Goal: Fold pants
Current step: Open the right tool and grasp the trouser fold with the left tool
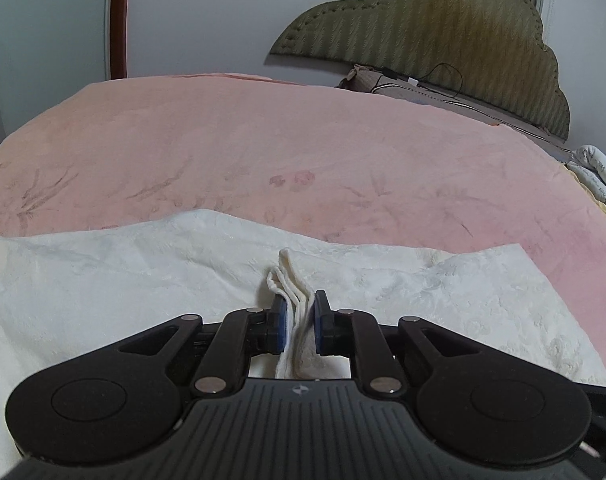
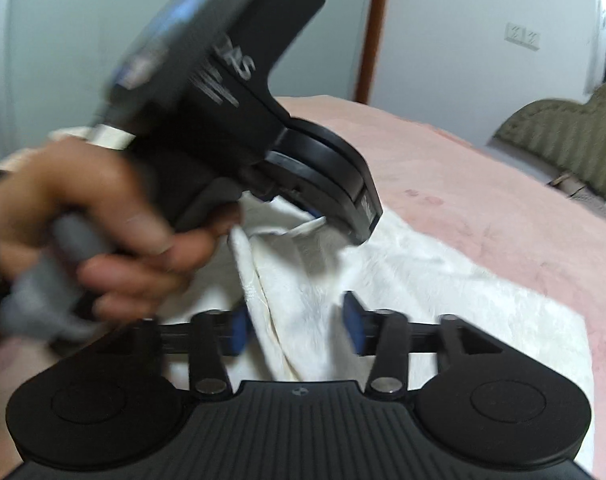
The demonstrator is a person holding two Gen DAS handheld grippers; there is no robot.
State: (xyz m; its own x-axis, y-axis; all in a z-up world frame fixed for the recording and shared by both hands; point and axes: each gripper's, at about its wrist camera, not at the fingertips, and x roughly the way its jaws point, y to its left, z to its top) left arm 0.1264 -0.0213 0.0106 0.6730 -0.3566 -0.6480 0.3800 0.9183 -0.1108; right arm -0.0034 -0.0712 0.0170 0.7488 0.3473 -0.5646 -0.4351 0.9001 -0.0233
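White textured pants (image 1: pixel 143 272) lie spread across the near part of a pink bedspread (image 1: pixel 303 140). My left gripper (image 1: pixel 300 312) is shut on a bunched, layered edge of the pants that stands up between its blue pads. In the right wrist view a hand (image 2: pixel 103 220) holds that gripper from the left, and the pants (image 2: pixel 443 280) hang from its jaws in a raised ridge. My right gripper (image 2: pixel 297 326) is open; the ridge of cloth runs between its pads, which stand apart from it on both sides.
An olive scalloped headboard (image 1: pixel 443 40) leans against the wall at the far right, with a dark cable (image 1: pixel 443 76) and cushions at its foot. A white printed pillow (image 1: pixel 599 176) lies at the bed's right edge. The bedspread (image 2: pixel 483 200) stretches beyond the pants.
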